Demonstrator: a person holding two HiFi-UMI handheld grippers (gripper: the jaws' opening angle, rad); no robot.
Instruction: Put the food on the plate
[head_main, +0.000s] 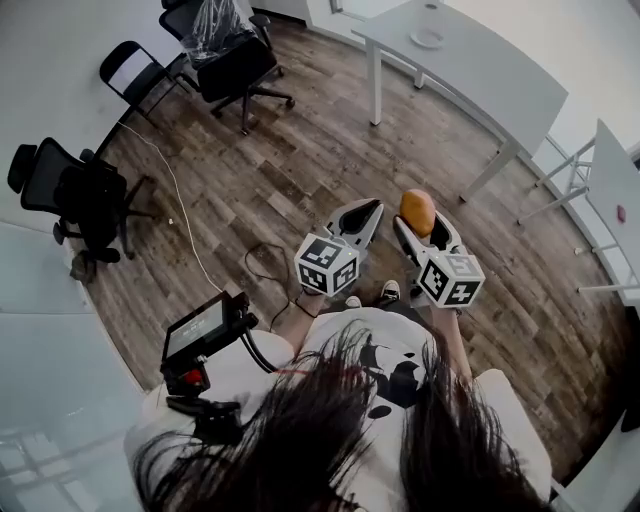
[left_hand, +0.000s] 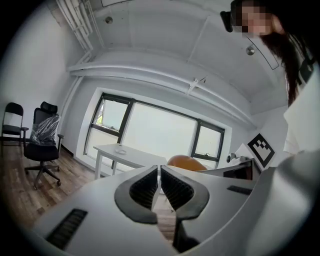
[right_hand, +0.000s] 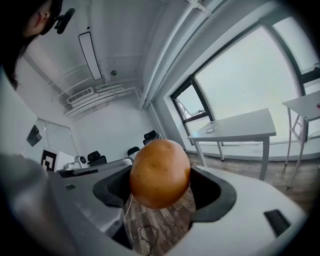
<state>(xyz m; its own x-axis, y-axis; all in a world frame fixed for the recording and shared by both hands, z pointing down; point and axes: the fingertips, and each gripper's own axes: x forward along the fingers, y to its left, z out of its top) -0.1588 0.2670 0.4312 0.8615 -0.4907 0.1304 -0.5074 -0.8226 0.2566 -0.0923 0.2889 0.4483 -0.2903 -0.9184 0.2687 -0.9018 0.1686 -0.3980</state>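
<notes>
Right claw (right_hand: 161, 192) grips the round orange-brown food (right_hand: 160, 172); left claw (left_hand: 160, 186) closed, empty. Best carried level, grip firm, to the plate (head_main: 427, 38) on the far counter (head_main: 490, 75).

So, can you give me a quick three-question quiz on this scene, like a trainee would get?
1. True or false: the left gripper is holding something.
2. What is the right gripper shut on? A) the round orange-brown food B) a cup C) a cable
3. Where is the plate?
Key: 1. False: its jaws are together with nothing between them. 2. A. 3. On the white table across the room, well away from both grippers.
</notes>
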